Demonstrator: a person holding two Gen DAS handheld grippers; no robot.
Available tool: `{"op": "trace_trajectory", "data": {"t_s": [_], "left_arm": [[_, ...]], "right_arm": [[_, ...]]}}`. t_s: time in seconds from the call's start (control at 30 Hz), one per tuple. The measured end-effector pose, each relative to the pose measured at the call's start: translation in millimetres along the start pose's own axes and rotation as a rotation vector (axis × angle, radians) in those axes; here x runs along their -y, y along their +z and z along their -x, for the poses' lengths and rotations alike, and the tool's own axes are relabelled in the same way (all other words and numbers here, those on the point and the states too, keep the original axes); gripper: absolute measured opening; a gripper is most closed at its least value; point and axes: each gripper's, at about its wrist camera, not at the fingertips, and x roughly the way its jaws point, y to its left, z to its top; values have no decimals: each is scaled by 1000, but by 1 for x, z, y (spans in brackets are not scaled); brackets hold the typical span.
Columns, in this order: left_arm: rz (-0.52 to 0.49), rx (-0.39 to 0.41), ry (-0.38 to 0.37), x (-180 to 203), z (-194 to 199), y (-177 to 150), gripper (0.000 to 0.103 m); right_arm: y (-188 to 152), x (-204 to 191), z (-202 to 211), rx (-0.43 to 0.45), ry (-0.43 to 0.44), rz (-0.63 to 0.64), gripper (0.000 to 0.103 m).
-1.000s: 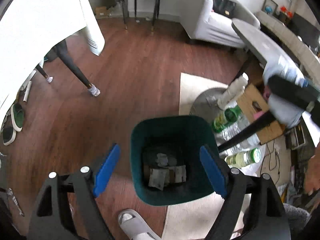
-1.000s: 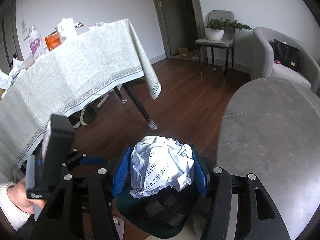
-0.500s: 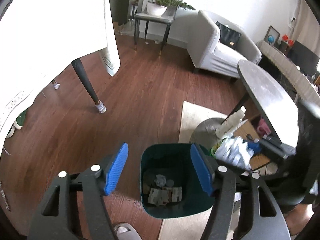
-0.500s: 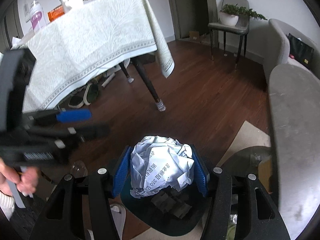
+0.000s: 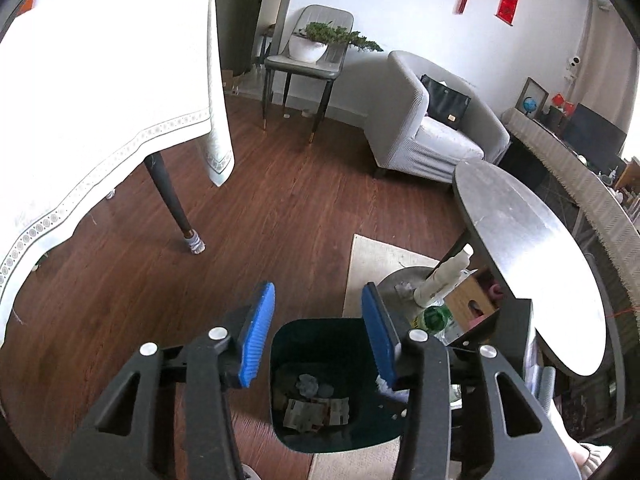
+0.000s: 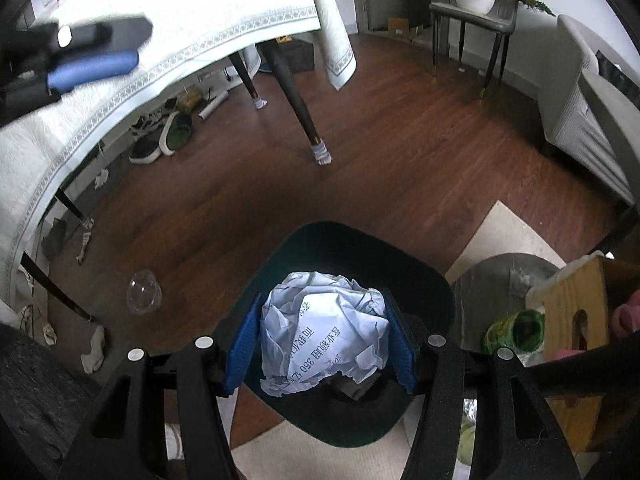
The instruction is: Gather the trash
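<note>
From the left wrist, the left claw is hanging wide open with nothing between its blue pads, looking down into the dark green bin, which is sitting on the wood floor at the edge of a pale rug. Scraps of paper and wrappers are lying at the bottom, so this bin is clearly where the trash is going. Beside it, bottles are crowding under a round grey bench. Over to the right wrist, the right claw is squeezing a crumpled paper ball between both pads, printed text showing on its creases, and it is holding that ball directly over the mouth of the bin, seemingly so a simple release will drop it inside. A clear plastic cup is lying on the floor to the left, probably another piece to collect. The left claw is showing blurred at the upper left, well apart from the bin, likely kept clear of the drop.
</note>
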Motion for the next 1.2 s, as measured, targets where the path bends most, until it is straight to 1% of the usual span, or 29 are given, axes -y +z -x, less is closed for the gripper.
{"op": "trace_trajectory", "data": {"t_s": [0.07,0.17,0.23,0.37,0.53,0.63,0.7,0.73,0.77,0.8,0.9,0.97,1.03,1.13,1.2], "left_arm": [[-7,8,1,3,2,1,47],[-12,18,-2,8,5,4,47],[-16,28,-3,12,7,6,47],[-26,49,8,17,13,10,47],[-36,65,24,26,16,13,47],[-47,81,39,33,18,11,52],[-53,90,45,38,19,11,60],[-56,95,47,40,18,10,62],[-59,103,54,44,18,9,69],[-60,110,58,47,17,10,75],[-71,144,55,60,19,7,86],[-89,164,56,69,21,3,91],[-107,177,63,78,23,-2,93],[-126,194,87,90,25,-14,95],[-134,196,90,96,25,-23,96]], "right_arm": [[-4,0,-2,-18,-13,9,68],[-9,2,2,-23,-19,13,70],[-10,3,8,-11,-25,12,70],[-8,3,26,37,-17,24,70],[-7,-4,62,146,-33,79,70],[-5,-1,85,211,-54,82,70],[-5,5,100,251,-60,69,70],[-7,8,110,278,-67,59,70],[-8,12,117,297,-76,52,70],[-9,16,123,317,-91,44,70],[-17,34,145,381,-168,-7,70],[-24,45,155,405,-213,-39,70],[-33,59,167,430,-259,-79,70],[-45,75,182,453,-288,-125,70],[-55,81,192,461,-320,-142,70]]}}
